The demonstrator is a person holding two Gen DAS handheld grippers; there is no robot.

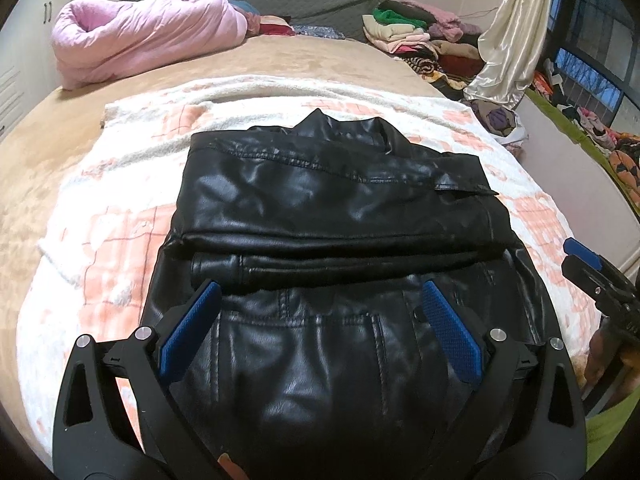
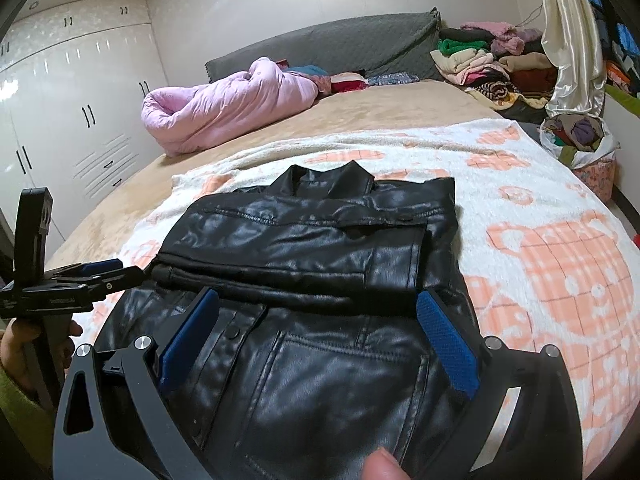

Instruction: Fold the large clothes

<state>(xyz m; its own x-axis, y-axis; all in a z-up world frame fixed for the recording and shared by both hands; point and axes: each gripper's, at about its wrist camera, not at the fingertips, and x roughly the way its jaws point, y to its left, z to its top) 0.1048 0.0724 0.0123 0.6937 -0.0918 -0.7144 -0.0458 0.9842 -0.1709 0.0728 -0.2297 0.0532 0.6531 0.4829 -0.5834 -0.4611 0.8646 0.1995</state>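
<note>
Left gripper [image 1: 320, 298] hangs spread wide over the near half of the black leather jacket [image 1: 332, 208], its blue pads [image 1: 452, 330] apart with nothing between them. From this wrist view the jacket lies on a white blanket with orange checks [image 1: 120, 208], which covers the near part of the bed [image 1: 36, 152]. Both sleeves are folded across the jacket's chest, and its collar points toward the far end of the bed. Beyond the jacket, to its left, sits a rolled pink quilt [image 1: 144, 32]; beyond it to the right is a pile of folded clothes [image 1: 408, 36]. The right gripper [image 1: 580, 256] shows at the jacket's right edge, seen side-on.

From the right wrist view, the right gripper [image 2: 318, 300] is likewise released, pads wide apart above the jacket's [image 2: 312, 232] lower front, gripping nothing. The left gripper [image 2: 100, 268] sits at the jacket's left edge, held by a hand [image 2: 16, 348] in a green sleeve. Far left of the jacket stands a white wardrobe [image 2: 80, 100].
</note>
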